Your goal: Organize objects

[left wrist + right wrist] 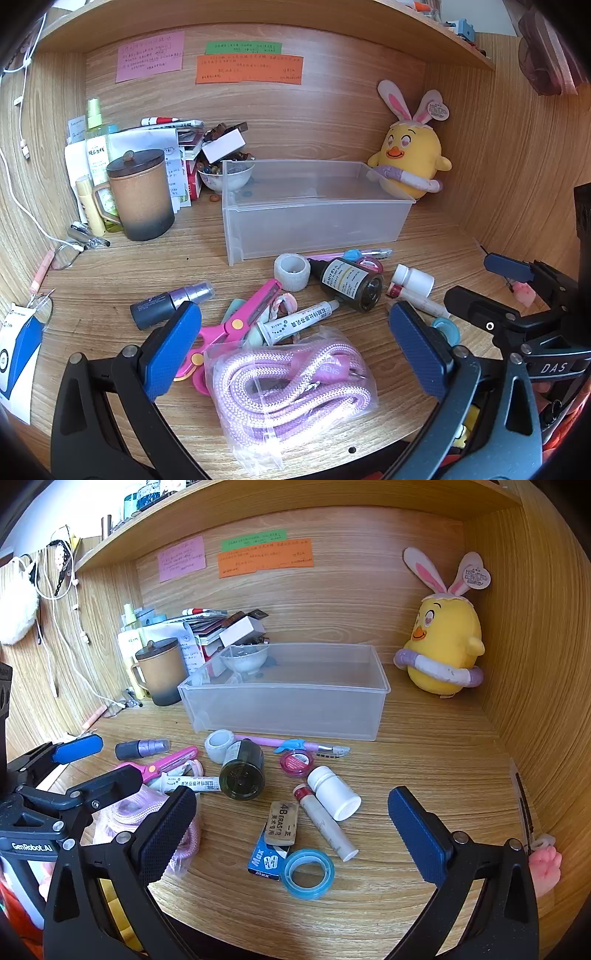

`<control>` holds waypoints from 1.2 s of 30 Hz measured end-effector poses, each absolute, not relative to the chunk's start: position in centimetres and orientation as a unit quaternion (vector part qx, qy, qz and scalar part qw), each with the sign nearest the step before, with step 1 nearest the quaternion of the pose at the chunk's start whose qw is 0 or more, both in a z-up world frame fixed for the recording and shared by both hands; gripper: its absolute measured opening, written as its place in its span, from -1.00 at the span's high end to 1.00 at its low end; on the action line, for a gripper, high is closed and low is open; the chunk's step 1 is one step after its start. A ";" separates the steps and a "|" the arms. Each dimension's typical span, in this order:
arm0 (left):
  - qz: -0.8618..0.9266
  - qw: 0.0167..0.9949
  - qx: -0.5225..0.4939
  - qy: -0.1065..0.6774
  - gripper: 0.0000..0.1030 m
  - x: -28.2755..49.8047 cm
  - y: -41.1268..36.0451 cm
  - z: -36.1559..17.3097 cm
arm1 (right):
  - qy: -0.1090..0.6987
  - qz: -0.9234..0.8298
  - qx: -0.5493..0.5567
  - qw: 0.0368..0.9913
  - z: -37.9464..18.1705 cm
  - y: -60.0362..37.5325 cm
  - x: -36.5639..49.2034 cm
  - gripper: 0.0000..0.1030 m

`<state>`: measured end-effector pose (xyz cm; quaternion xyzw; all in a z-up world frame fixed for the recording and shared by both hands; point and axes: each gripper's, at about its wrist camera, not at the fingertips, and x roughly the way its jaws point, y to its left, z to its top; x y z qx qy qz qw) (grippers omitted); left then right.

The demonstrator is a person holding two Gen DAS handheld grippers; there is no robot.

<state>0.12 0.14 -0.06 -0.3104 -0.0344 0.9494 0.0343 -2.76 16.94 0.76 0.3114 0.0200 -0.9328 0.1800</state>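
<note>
Left wrist view shows the left gripper (293, 347) spread wide above a clear plastic bag of coiled pink rope (291, 391) lying on the wooden table (110, 280), holding nothing. Just ahead lie pink scissors (236, 321), a white ointment tube (295, 321) and a dark glass bottle (351, 282); beyond them stands an empty translucent plastic bin (314, 206). In the right wrist view the right gripper (291, 834) is likewise spread and empty, with a blue tape roll (308, 873), a grey eraser (282, 823) and a white pill bottle (334, 792) between and ahead of its fingers.
</note>
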 end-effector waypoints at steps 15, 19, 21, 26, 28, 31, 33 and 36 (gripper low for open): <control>0.949 0.036 -0.312 -0.035 -1.00 0.1 0.4 -0.1 | 0.019 -0.932 0.314 0.182 0.6 16.8 -2.7 -1.00; 0.949 0.037 -0.312 -0.035 -1.00 0.1 0.5 -0.1 | 0.019 -0.931 0.314 0.183 0.6 16.8 -2.7 -1.00; 0.948 0.037 -0.313 -0.035 -1.00 0.2 0.6 -0.1 | 0.020 -0.931 0.314 0.183 0.6 16.8 -2.7 -1.00; 0.948 0.040 -0.314 -0.038 -1.00 0.1 0.7 -0.3 | 0.019 -0.931 0.315 0.183 0.5 16.8 -2.7 -1.00; 0.948 0.040 -0.314 -0.038 -1.00 0.2 0.7 -0.3 | 0.020 -0.932 0.314 0.183 0.5 16.9 -2.7 -1.00; 0.948 0.041 -0.314 -0.039 -1.00 0.1 0.6 -0.3 | 0.019 -0.933 0.313 0.178 0.5 16.8 -2.8 -1.00; 0.948 0.041 -0.314 -0.040 -1.00 0.2 0.6 -0.3 | 0.018 -0.932 0.314 0.179 0.5 16.8 -2.8 -1.00; 0.947 0.041 -0.317 -0.040 -1.00 0.1 0.5 -0.3 | 0.017 -0.932 0.314 0.179 0.5 16.9 -2.9 -1.00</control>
